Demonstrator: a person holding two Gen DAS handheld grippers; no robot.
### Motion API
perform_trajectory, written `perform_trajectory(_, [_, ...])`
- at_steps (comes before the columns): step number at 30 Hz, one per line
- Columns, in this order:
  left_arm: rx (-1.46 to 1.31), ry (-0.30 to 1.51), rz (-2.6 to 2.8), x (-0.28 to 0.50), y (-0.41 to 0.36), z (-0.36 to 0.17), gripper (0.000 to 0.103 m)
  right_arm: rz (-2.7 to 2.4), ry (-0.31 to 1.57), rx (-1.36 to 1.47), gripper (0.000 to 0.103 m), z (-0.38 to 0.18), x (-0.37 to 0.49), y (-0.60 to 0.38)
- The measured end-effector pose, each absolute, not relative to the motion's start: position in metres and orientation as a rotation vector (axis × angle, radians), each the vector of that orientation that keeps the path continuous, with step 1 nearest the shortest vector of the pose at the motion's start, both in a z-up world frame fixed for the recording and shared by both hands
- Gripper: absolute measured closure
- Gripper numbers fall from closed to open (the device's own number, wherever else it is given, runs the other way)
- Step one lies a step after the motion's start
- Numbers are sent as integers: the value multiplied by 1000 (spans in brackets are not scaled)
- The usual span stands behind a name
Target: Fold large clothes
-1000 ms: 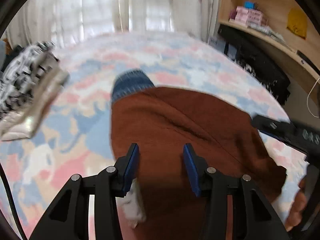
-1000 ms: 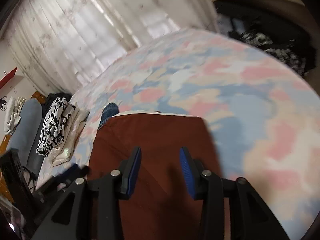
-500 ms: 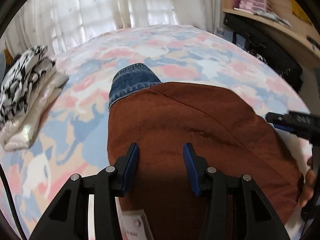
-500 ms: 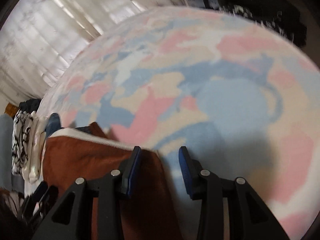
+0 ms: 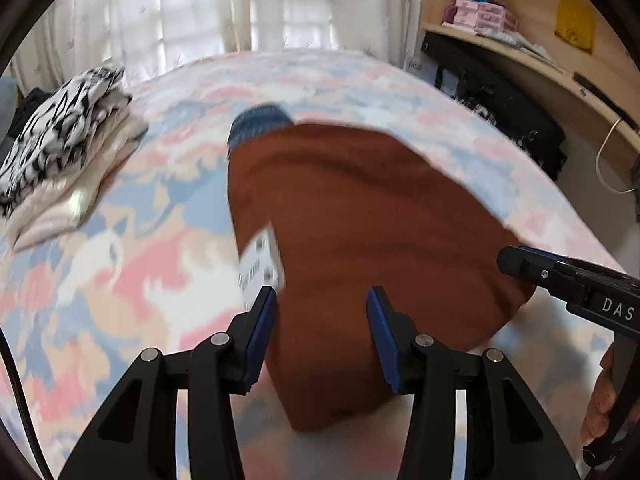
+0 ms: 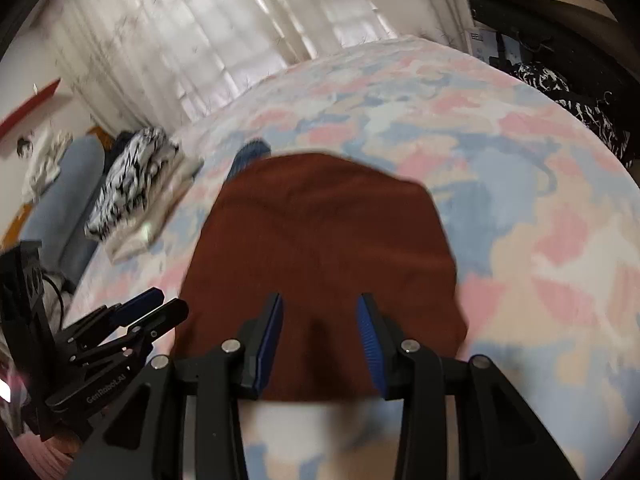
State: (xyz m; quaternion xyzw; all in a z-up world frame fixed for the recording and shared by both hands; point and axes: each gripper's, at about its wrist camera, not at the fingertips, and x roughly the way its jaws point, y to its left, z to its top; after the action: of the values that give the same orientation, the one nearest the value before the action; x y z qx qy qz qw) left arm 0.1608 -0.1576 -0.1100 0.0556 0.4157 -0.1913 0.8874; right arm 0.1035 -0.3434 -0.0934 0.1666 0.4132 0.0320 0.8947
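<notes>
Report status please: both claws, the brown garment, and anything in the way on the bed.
Left claw open, right claw open, nothing gripped. Brown garment folded on bed, denim under it, tag showing. Folded pile well clear.

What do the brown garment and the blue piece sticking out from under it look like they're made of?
Brown garment: seems a soft, matte woven or fleece-like cloth, lying in loose folds with no shine; blur hides the weave. Blue piece: likely denim, judging by its mottled indigo colour and stiffer-looking edge, though blurred.
</notes>
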Motion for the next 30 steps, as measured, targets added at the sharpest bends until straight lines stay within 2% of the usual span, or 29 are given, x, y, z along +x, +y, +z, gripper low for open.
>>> perform_trajectory(2, [73,842,-386,156,-150,-115,54,14,883,319,66,-107,101,-345])
perform_trajectory(4, [45,845,-380,155,-144,-122,43,-44,906,326,66,-121,98,-354])
perform_trajectory(6, [15,857,-370,156,-137,-127,31,-62,908,332,81,-129,92,-361])
perform_trajectory(9, [-34,876,-356,158,-128,-130,24,-75,911,341,83,-133,85,-367])
perform_trajectory(30, [-66,912,-296,125,-105,-95,22,-34,863,397,80,-94,40,-351])
